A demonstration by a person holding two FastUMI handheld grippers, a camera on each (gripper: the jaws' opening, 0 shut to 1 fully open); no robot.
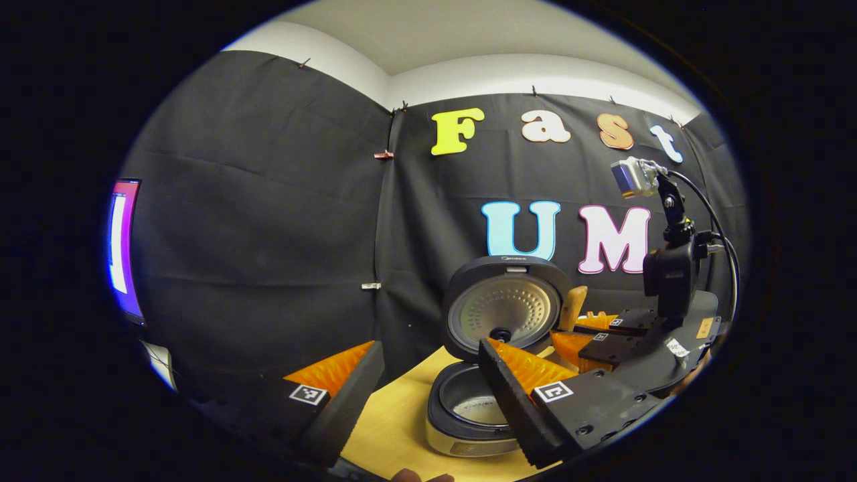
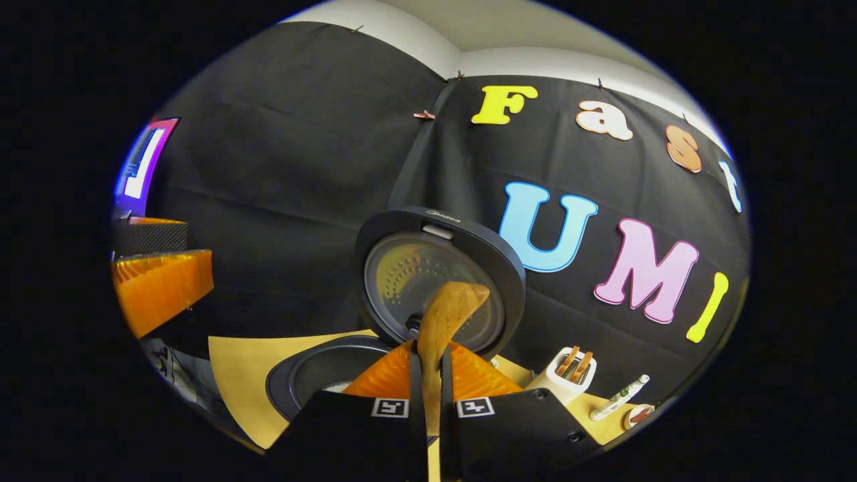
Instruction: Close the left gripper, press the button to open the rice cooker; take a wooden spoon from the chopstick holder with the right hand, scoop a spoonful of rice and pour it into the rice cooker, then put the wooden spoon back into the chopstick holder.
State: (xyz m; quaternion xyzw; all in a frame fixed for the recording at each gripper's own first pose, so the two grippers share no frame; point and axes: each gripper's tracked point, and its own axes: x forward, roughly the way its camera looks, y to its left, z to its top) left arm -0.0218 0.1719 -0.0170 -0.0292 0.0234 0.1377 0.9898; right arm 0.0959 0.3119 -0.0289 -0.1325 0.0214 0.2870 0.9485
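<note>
Left gripper view: black cloth booth wall across the back, folded at a corner, white wall band and ceiling above it. At far left, a lit screen by the cloth edge. Below, pale wooden tabletop, bare between the fingers and open on its left side up to the cloth. On it, dark round rice cooker with lid swung upright, silvery inner plate facing forward, pot open beneath. Left gripper spread wide, holding nothing, right-hand finger crossing in front of the cooker's rim. Farther right, right gripper with a small camera on a black mast and a cable looping down, tan spoon bowl rising just beside the lid's right edge.

Right gripper view: same cloth wall, same tabletop, front-left edge dropping away at lower left. Cooker pot open at lower centre, white grains showing inside near the rim, lid standing above. Right gripper clamped narrow on the handle of the light-brown wooden spoon, bowl raised in front of the lid's inner plate, over the pot's right side. Left gripper's finger at far left, well apart from the cooker. To the right, white chopstick holder with brown wooden utensils standing in it; just beyond, a slim white pen-like stick lying on the table, then a small round dish near the table's right edge.
</note>
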